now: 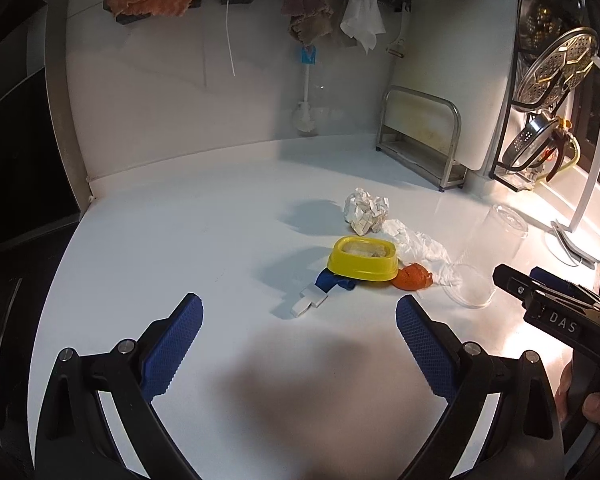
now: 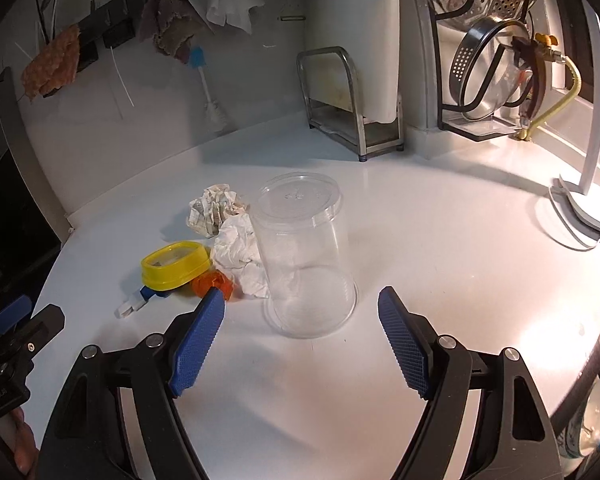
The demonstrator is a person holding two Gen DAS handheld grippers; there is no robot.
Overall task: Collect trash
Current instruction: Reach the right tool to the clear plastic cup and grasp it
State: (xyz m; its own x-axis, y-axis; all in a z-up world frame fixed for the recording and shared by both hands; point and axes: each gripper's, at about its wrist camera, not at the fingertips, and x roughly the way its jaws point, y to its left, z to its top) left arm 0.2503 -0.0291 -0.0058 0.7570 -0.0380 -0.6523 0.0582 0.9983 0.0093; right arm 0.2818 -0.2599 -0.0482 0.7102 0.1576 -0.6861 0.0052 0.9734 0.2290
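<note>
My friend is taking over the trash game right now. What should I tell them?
Left tool: open, empty, hovering short of the pile.
Right tool: open, empty, facing the clear cup, which stands upside down.
On the counter, bunched together: crumpled paper ball, white tissue, yellow tub, orange scrap, blue piece with white clip.
Done: nothing picked up, as far as shown.
Left: collect everything.

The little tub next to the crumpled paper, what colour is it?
The tub is bright yellow with a clear film top. It shows best in the left wrist view.
</note>
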